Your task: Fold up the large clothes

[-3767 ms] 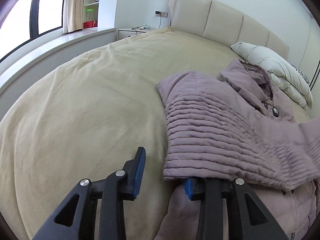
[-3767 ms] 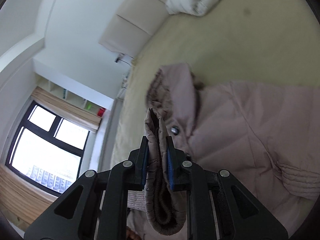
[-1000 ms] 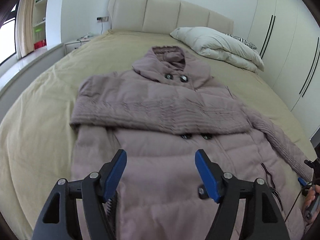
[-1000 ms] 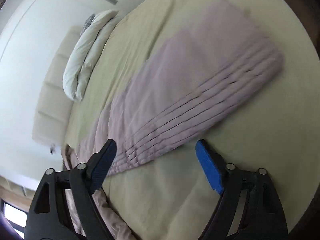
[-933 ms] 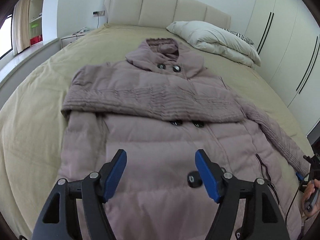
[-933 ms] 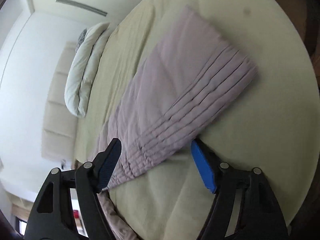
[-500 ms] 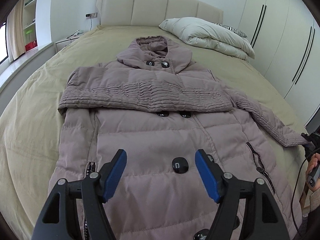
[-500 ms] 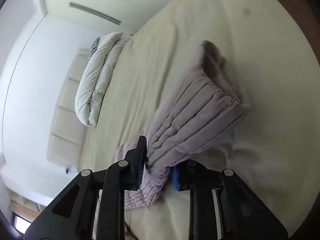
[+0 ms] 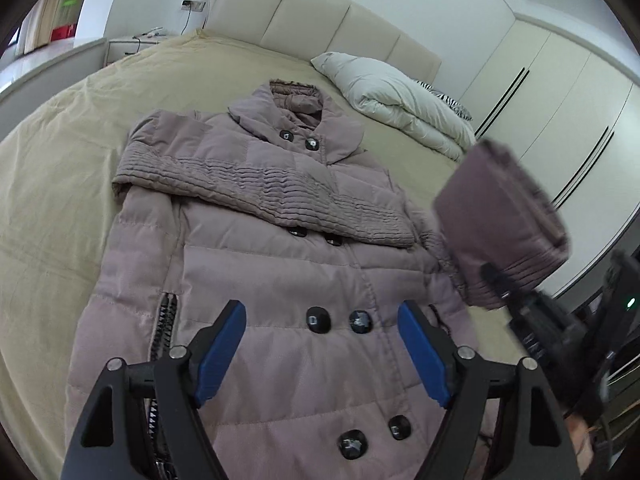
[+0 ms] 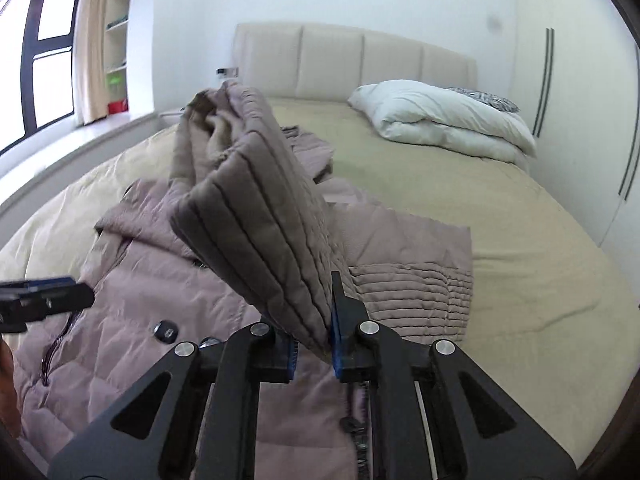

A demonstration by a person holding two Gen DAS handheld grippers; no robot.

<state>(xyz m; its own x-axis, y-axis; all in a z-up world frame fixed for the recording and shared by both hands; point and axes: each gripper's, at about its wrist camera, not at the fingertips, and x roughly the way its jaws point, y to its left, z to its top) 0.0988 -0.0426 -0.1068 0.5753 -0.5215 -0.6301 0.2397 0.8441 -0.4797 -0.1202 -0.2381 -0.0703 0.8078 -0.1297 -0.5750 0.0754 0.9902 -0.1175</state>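
Observation:
A mauve quilted coat (image 9: 280, 280) lies front up on the bed, collar toward the headboard. Its left sleeve (image 9: 256, 184) lies folded across the chest. My left gripper (image 9: 320, 344) is open and empty, hovering above the coat's lower front near the buttons. My right gripper (image 10: 314, 344) is shut on the ribbed cuff of the other sleeve (image 10: 256, 216) and holds it raised above the coat. That raised cuff also shows in the left wrist view (image 9: 500, 224), with the right gripper below it. The coat's body shows in the right wrist view (image 10: 168, 304).
The bed has a beige cover (image 9: 64, 168) and a padded headboard (image 9: 320, 28). A folded white duvet (image 10: 444, 124) lies at the head on the right. White wardrobes (image 9: 560, 92) stand to the right, a window sill (image 10: 68, 144) and window to the left.
My right gripper closed on the right sleeve's cuff, lifted it off the bed and swung it up toward the coat. My left gripper stayed open, drawing back over the coat's lower front.

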